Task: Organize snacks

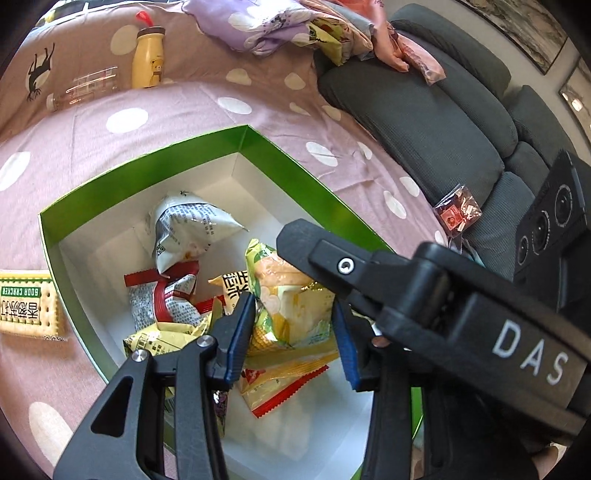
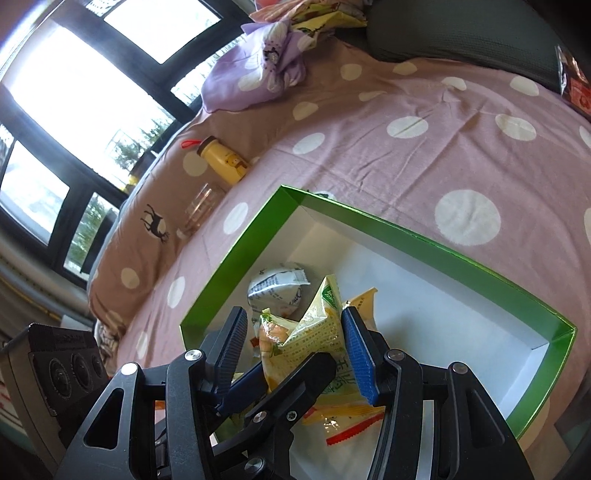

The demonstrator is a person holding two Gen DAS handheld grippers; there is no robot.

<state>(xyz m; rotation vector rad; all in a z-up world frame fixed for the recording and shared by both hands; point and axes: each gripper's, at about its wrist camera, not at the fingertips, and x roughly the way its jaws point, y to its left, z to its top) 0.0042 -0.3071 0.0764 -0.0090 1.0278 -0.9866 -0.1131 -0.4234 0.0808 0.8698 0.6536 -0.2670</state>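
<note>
An open green box point(image 1: 147, 155) with a white inside lies on the dotted bedsheet. Several snack packets lie in it, among them a grey-white one point(image 1: 188, 225) and a red-white one point(image 1: 162, 299). My left gripper point(image 1: 291, 306) is over the box, both blue pads pressed on a crumpled yellow-green snack packet point(image 1: 288, 288). In the right wrist view my right gripper point(image 2: 294, 314) straddles the upper part of that packet point(image 2: 317, 328). Its right pad lies against the packet and its left pad stands a little off it. The left gripper's fingers point(image 2: 295, 380) cross beneath it.
A cracker pack point(image 1: 27, 306) lies on the sheet left of the box. Behind it are a yellow bottle point(image 1: 147, 59) and a clear bottle point(image 1: 85, 88) on its side. Grey cushions point(image 1: 424, 122) with a small red packet point(image 1: 458, 214) line the right. Crumpled lilac cloth point(image 1: 251, 26) lies at the back.
</note>
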